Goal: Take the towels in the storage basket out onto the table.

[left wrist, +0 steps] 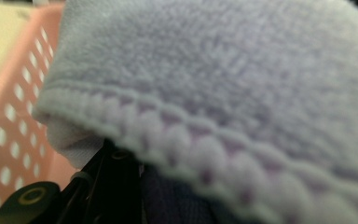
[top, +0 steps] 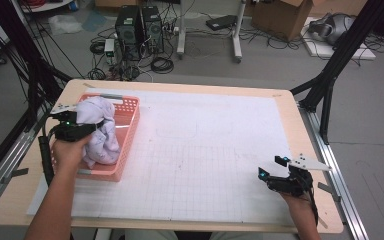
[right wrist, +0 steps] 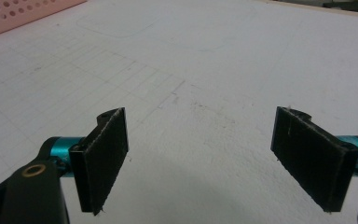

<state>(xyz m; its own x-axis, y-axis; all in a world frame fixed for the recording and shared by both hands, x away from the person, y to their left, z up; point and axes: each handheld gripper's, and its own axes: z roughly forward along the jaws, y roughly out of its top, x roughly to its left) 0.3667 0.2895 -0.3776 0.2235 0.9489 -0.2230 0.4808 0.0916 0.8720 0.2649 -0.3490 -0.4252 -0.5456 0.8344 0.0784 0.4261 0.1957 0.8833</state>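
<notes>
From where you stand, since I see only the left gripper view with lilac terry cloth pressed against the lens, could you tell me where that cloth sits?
Observer: The pale lilac terry towel lies bunched in the pink perforated plastic basket at the table's left edge.
Operator: Is my gripper gripping it?
Observer: The left gripper is at the towel's left side, and its jaws appear closed on a fold.
Operator: And the other hand?
Observer: The right gripper hovers over the white gridded paper mat, jaws wide apart, nothing between them.
</notes>
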